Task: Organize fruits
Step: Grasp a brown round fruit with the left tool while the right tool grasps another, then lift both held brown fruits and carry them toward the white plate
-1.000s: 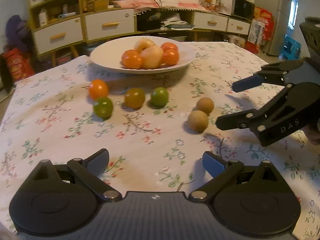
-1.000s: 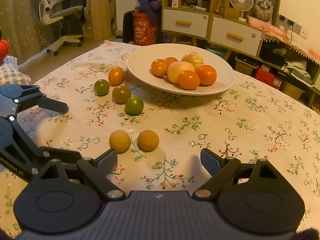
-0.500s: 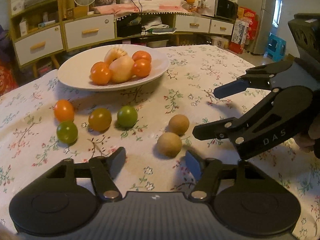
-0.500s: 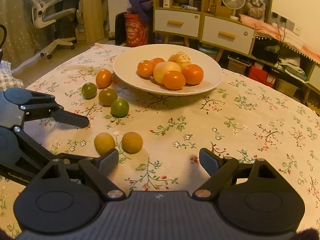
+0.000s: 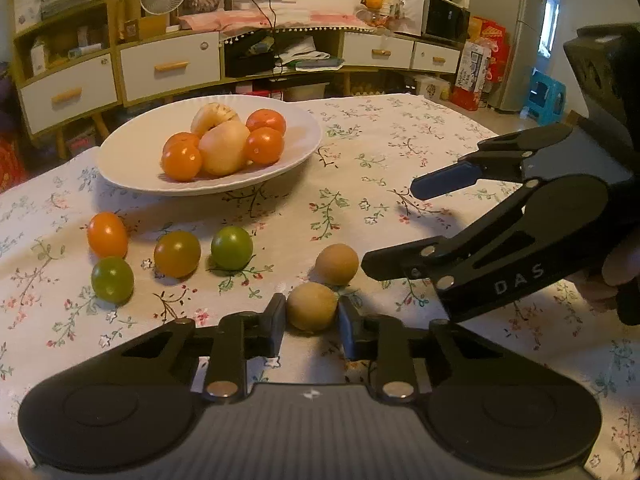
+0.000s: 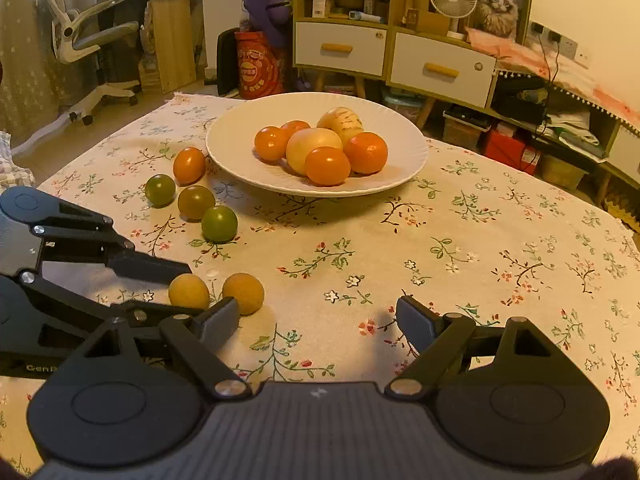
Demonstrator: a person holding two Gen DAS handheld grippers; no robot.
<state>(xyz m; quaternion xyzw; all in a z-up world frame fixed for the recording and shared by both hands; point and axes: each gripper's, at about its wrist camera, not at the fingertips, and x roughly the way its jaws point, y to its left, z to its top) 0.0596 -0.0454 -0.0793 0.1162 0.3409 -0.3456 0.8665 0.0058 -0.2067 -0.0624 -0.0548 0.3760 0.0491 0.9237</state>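
Observation:
My left gripper (image 5: 311,316) is shut on the nearer of two small brown round fruits (image 5: 312,306), which rests on the floral tablecloth. The second brown fruit (image 5: 337,264) lies just beyond it. In the right wrist view the held fruit (image 6: 189,291) sits between the left fingers, with the second brown fruit (image 6: 243,293) beside it. My right gripper (image 6: 318,320) is open and empty, hovering right of both. A white plate (image 5: 132,152) holds several orange tomatoes and pale fruits.
An orange tomato (image 5: 107,235), a dark green one (image 5: 112,280), a brownish one (image 5: 177,253) and a green one (image 5: 232,248) lie loose on the cloth in front of the plate. Cabinets and shelves stand behind the table.
My left gripper moved forward to the nearer brown fruit and closed its fingers on it. My right gripper stayed open and shifted only slightly.

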